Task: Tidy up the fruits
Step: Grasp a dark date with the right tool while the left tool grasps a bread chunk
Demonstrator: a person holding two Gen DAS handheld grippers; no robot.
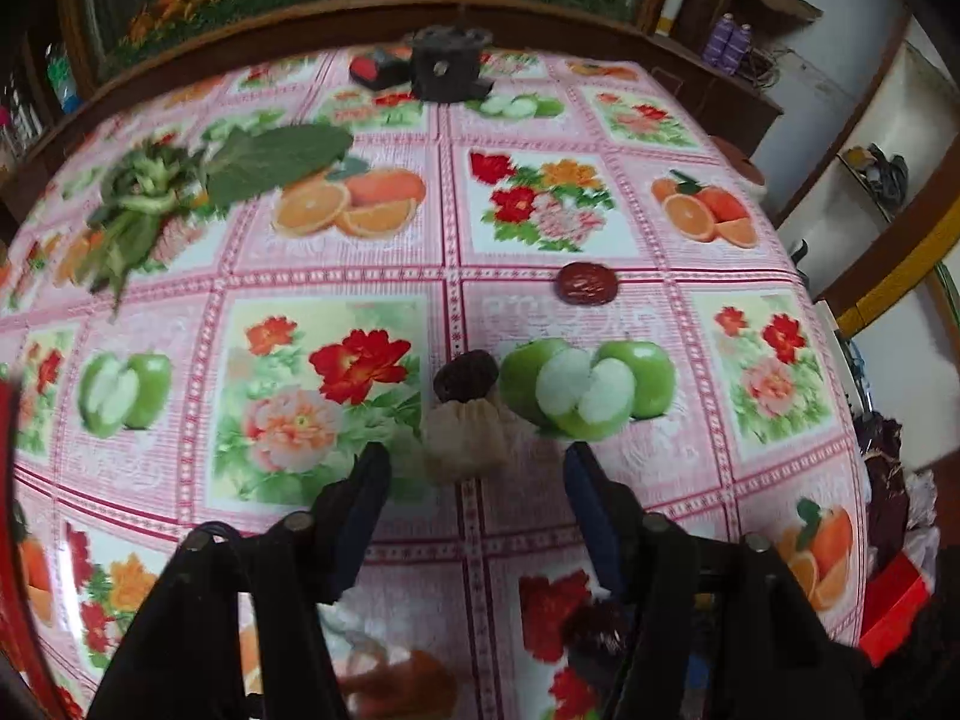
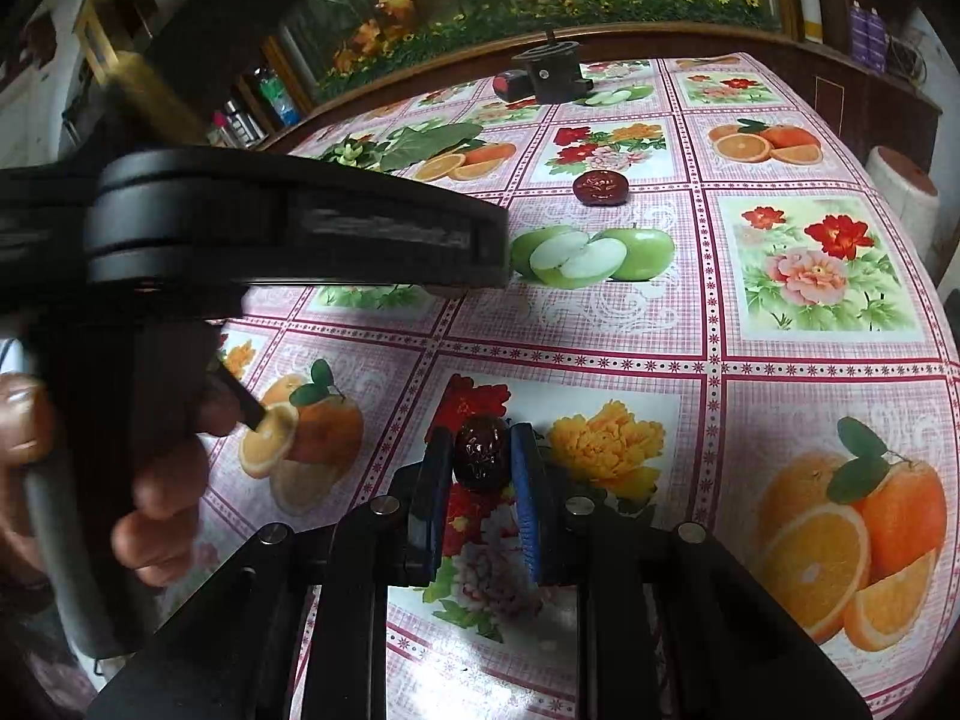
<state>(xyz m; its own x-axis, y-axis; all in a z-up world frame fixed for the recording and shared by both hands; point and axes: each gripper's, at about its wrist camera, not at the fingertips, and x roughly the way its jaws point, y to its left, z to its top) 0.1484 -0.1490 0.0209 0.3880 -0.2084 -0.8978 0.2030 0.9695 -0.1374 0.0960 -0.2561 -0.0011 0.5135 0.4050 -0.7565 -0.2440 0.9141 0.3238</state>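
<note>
A mushroom with a dark cap (image 1: 465, 375) and a pale stem (image 1: 465, 441) lies on the fruit-print tablecloth (image 1: 360, 276). My left gripper (image 1: 474, 471) stands open just short of it, one finger on each side of the stem end, and the pads do not touch it. My right gripper (image 2: 481, 433) is shut on a dark red date (image 2: 480, 459) just above the cloth. A second date (image 1: 587, 283) (image 2: 600, 187) lies loose farther back. A blurred dark red thing (image 1: 600, 624) shows beneath the left gripper's right finger.
A bunch of leafy greens (image 1: 180, 180) (image 2: 414, 141) lies at the back left. A black device (image 1: 447, 69) (image 2: 549, 75) and a red-black item (image 1: 375, 72) stand at the far edge. The left gripper's body (image 2: 288, 234), held by a hand (image 2: 162, 480), fills the right view's left side. The table's edge (image 1: 840, 420) drops off at the right.
</note>
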